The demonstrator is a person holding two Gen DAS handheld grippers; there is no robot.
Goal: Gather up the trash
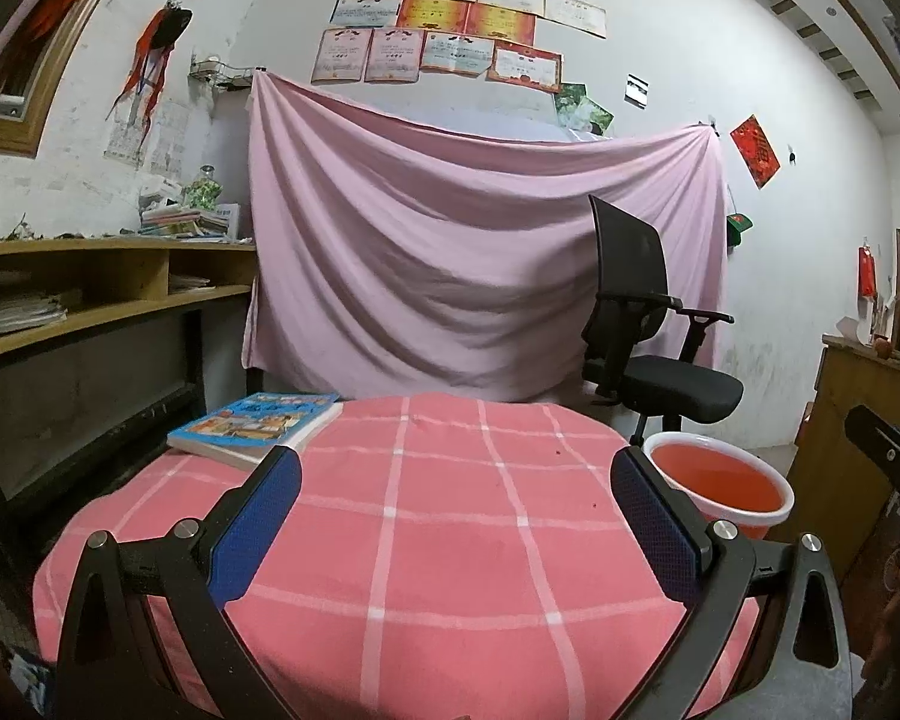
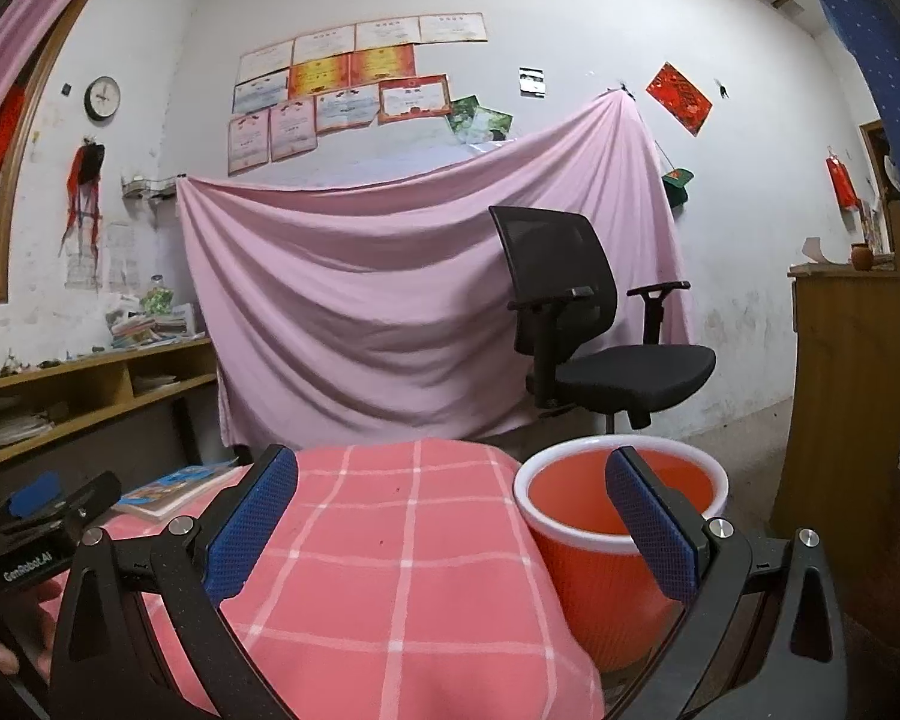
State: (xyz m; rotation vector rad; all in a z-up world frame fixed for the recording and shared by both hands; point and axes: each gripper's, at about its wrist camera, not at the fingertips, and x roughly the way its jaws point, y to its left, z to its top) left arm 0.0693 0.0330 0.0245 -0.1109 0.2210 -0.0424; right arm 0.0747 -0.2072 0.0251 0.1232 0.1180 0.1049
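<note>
A red bin with a white rim (image 1: 720, 489) stands on the floor right of the pink checked table (image 1: 450, 540); it also shows in the right wrist view (image 2: 600, 540). My left gripper (image 1: 456, 468) is open and empty above the tablecloth. My right gripper (image 2: 453, 468) is open and empty, its right finger (image 2: 654, 531) in front of the bin and its left finger over the table (image 2: 390, 570). The left gripper also shows at the left edge of the right wrist view (image 2: 48, 498). I see no loose trash on the cloth.
A blue book (image 1: 258, 426) lies at the table's far left corner. A black office chair (image 1: 648, 330) stands behind the bin before a hanging pink sheet (image 1: 450, 252). Wooden shelves (image 1: 90, 294) run along the left wall; a wooden cabinet (image 2: 846, 420) stands at right.
</note>
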